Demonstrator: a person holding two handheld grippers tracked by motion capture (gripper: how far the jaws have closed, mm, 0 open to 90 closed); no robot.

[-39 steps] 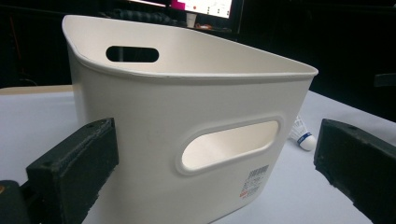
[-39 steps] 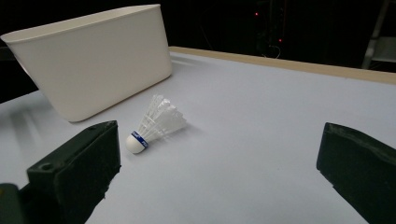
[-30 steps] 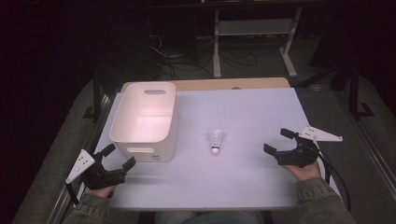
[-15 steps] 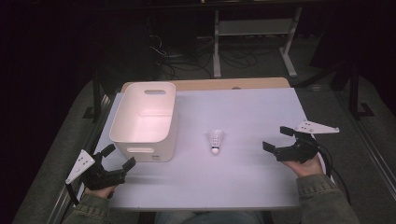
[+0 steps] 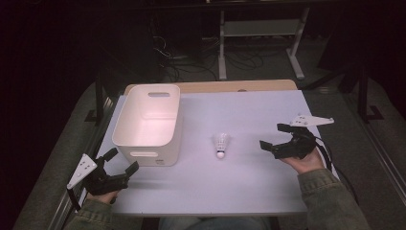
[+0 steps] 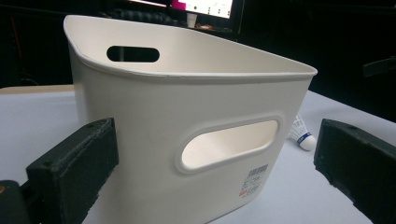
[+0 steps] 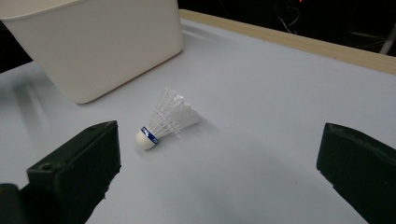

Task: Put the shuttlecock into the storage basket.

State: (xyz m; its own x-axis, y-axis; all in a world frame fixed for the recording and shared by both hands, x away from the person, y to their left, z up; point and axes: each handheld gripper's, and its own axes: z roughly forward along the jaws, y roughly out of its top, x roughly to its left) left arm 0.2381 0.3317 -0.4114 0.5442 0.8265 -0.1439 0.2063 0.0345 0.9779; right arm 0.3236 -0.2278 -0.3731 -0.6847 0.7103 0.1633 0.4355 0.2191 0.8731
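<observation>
flat on table: shuttlecock [image 5: 220,144], cork toward person, feathers away; both grippers agape.

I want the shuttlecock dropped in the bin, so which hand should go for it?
Probably the right. The right claw is open and aimed at the shuttlecock across bare table, while the left claw faces the bin wall.

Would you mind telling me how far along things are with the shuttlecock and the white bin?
Nothing looks done yet: the shuttlecock lies on its side on the table, outside the white bin, which looks empty. In hand: the right tool is open and facing the shuttlecock without touching it; the left tool is open near the bin's front wall. Probably left: grasping the shuttlecock and dropping it in the bin.
</observation>
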